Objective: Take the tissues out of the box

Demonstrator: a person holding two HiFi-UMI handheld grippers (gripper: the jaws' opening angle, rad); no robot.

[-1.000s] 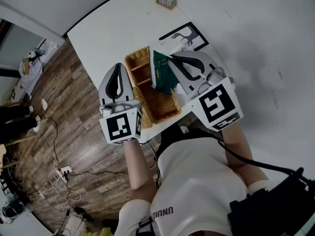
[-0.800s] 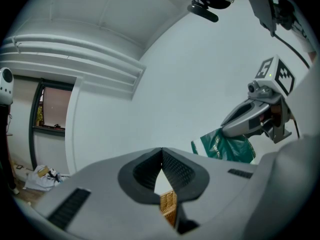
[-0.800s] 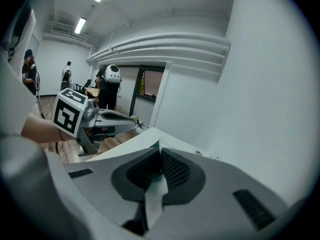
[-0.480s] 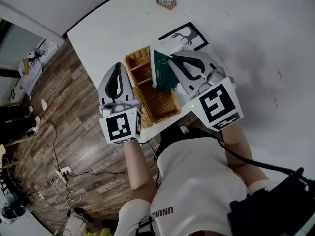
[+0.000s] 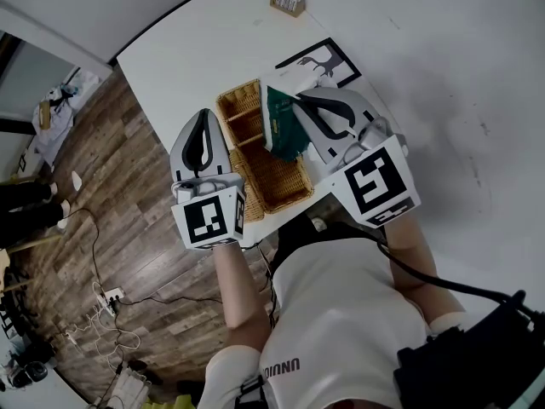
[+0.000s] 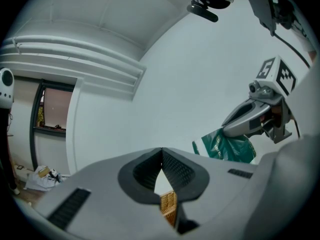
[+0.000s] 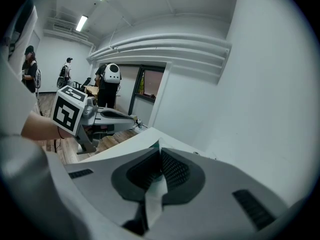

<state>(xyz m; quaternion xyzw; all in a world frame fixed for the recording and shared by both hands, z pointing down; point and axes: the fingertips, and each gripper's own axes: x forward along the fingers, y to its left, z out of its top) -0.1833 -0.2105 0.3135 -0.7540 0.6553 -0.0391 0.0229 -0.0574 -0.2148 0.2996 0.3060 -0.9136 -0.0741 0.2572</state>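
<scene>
- Head view: the right gripper (image 5: 300, 100) is closed. A green tissue pack (image 5: 281, 130) hangs off its tip, just left of the jaws and above the wicker basket (image 5: 277, 186). A white tissue (image 5: 288, 79) shows at the pack's top end, right beside the tip. The left gripper (image 5: 203, 118) sits further left, apart from the pack and touching nothing.
- Left gripper view: the jaws are together with nothing between them. Basket weave shows through the gap below the pads. The pack is up and to the right of this tool, under the right gripper's tip and well clear.
- Right gripper view: the pads are pinched on a strip of white tissue that runs down between them, with a sliver of green at the jaw tip. I cannot tell whether the pack's film is caught as well.
- Handling, as a judgement: the tissue is light, soft and tears easily, so it is best taken by the free sheet near the opening and pulled straight.
- The pack looks like limp, slick, nearly weightless film. It will likely ride along with the sheet unless the empty left tool pinches a lower corner, away from the opening.
</scene>
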